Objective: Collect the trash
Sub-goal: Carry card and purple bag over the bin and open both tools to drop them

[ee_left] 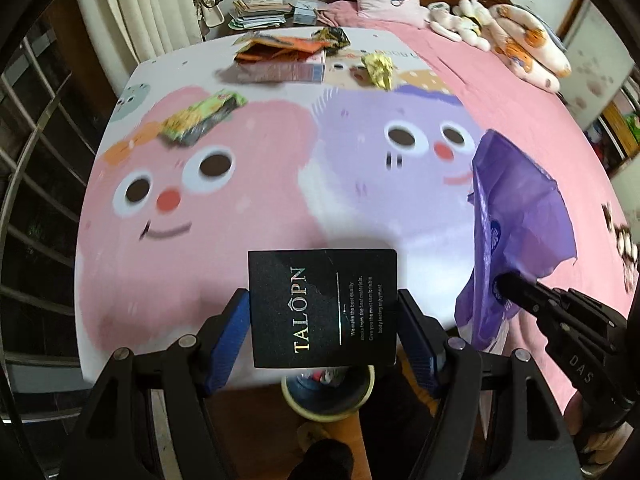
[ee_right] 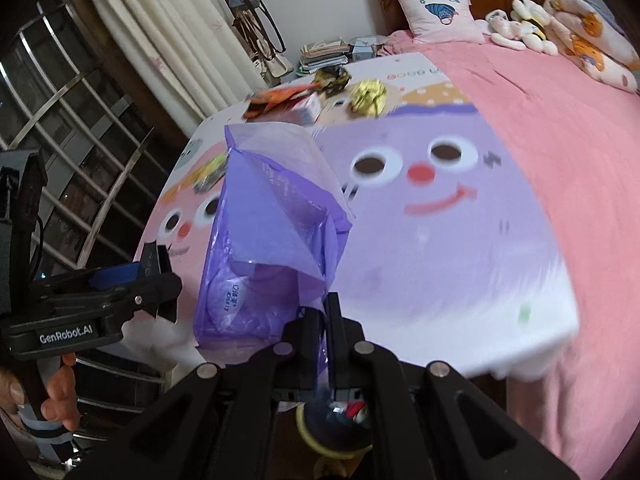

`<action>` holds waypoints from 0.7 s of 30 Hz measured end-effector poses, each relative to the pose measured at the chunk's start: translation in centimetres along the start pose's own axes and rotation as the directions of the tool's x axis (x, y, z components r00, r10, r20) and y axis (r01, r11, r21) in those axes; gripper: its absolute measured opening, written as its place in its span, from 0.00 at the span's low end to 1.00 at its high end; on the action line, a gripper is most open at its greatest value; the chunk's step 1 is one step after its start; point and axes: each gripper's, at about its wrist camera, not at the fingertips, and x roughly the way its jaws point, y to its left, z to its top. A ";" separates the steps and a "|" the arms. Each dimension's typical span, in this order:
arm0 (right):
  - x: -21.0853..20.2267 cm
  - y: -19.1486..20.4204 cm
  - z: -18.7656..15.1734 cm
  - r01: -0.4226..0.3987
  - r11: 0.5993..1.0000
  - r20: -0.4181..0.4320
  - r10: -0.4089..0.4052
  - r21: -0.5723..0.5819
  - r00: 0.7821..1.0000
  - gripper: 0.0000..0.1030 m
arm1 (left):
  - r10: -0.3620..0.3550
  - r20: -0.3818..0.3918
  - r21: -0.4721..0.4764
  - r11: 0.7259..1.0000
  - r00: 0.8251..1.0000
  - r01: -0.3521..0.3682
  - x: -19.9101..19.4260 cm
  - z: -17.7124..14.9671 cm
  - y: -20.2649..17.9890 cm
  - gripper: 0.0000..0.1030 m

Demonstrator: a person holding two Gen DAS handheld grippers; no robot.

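L gripper (ee_left: 323,320) clamps black card (ee_left: 322,307); R view: purple bag (ee_right: 267,240) gapes

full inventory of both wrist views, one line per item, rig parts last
black box: 1, black with gold lettering, between the left gripper's fingers
purple bag: 1, translucent purple, hanging from the right gripper
green-yellow wrapper: 1, on the pink cartoon face
yellow crumpled wrapper: 1, far end of the mat
orange packets: a small pile, on a flat box at the far end
dark crumpled wrapper: 1, beside the pile
cartoon mat: 1, pink and purple faces, on the bed
pink pillow: 1, at the headboard
bin: 1, dark with pale rim, on the floor below
left gripper: blue pads, shut on the box
right gripper: black, shut on the bag
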 end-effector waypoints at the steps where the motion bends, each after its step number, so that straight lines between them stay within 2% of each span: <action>1: -0.4 0.7 -1.4 0.005 1.000 -0.010 -0.005 0.004 1.000 0.02 | -0.003 -0.002 0.005 1.000 1.000 0.003 -0.3 -1.0 0.3 0.68; 7: -1.0 3.4 -7.9 0.022 1.000 -0.092 -0.022 0.000 0.996 0.02 | -0.028 -0.046 0.032 0.999 0.999 0.030 -0.9 -7.2 1.3 0.68; 13: 0.4 3.6 -12.3 0.046 0.999 -0.196 -0.045 -0.002 0.979 0.02 | -0.066 -0.095 0.045 0.996 0.993 0.070 0.1 -12.0 0.7 0.68; 17: 2.6 2.7 -15.2 0.067 0.998 -0.267 -0.060 0.016 0.962 0.03 | -0.093 -0.134 0.036 0.994 0.987 0.099 2.6 -15.1 0.2 0.68; 21: 6.9 1.0 -18.4 0.097 0.995 -0.335 -0.083 0.024 0.938 0.03 | -0.085 -0.169 0.035 0.995 0.982 0.092 6.7 -17.7 -0.1 0.68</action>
